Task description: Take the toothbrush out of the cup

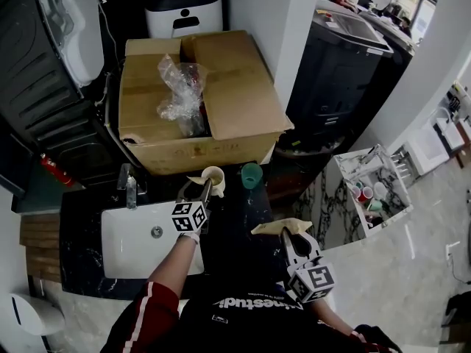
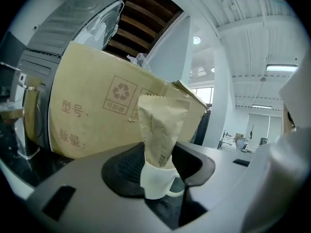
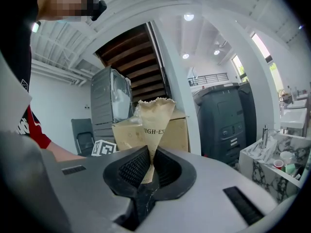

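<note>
A white cup point(image 1: 214, 175) stands on the black counter point(image 1: 235, 219) in front of a cardboard box. A kraft paper toothbrush packet point(image 2: 163, 130) sticks up out of the cup point(image 2: 156, 183). My left gripper point(image 1: 204, 191) reaches level to the cup, and in the left gripper view its jaws point(image 2: 159, 173) sit on either side of the cup with the pads against its walls. My right gripper point(image 1: 288, 234) is nearer me at the right. It is shut on a second kraft paper packet point(image 3: 155, 120), which points up from between its pads point(image 3: 148, 166).
A teal cup point(image 1: 252, 173) stands just right of the white one. A white sink point(image 1: 140, 234) with a faucet point(image 1: 129, 186) lies left of my left arm. The large cardboard box point(image 1: 199, 101) with a plastic bag in it blocks the back. A marble shelf point(image 1: 368, 190) with small items is at the right.
</note>
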